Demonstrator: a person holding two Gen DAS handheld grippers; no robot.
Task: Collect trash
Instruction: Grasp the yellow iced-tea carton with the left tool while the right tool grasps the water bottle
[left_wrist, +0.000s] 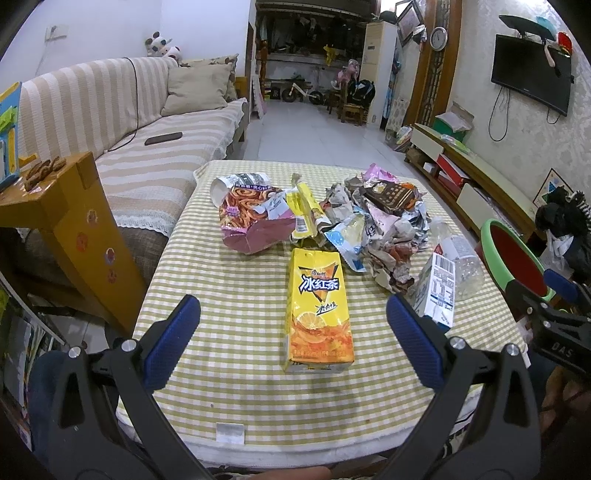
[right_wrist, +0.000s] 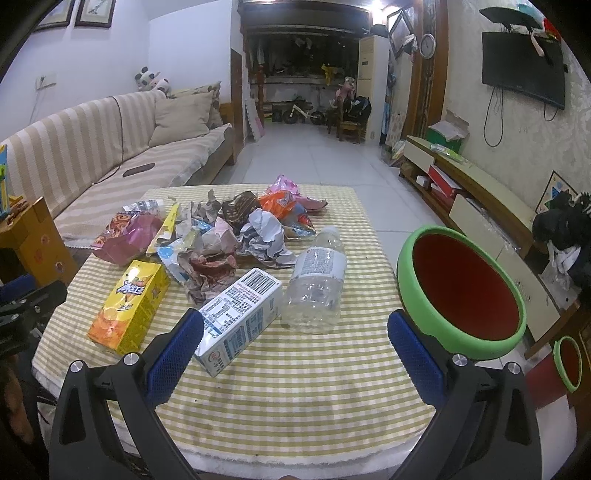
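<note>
Right now the trash lies on my green-and-white checked desk (left_wrist: 236, 306): a yellow iced-tea carton (left_wrist: 317, 310) flat in front of a heap of crumpled wrappers (left_wrist: 373, 221), with a white milk carton (right_wrist: 240, 317) and a clear plastic bottle (right_wrist: 317, 280) just beside it. My left hand-held gripper (left_wrist: 293, 343) hovers spread wide over the yellow carton, gripping nothing. My right hand-held gripper (right_wrist: 295, 362) is equally wide and empty, near the milk carton, with the green-rimmed red bin (right_wrist: 461, 291) off the desk's right edge.
</note>
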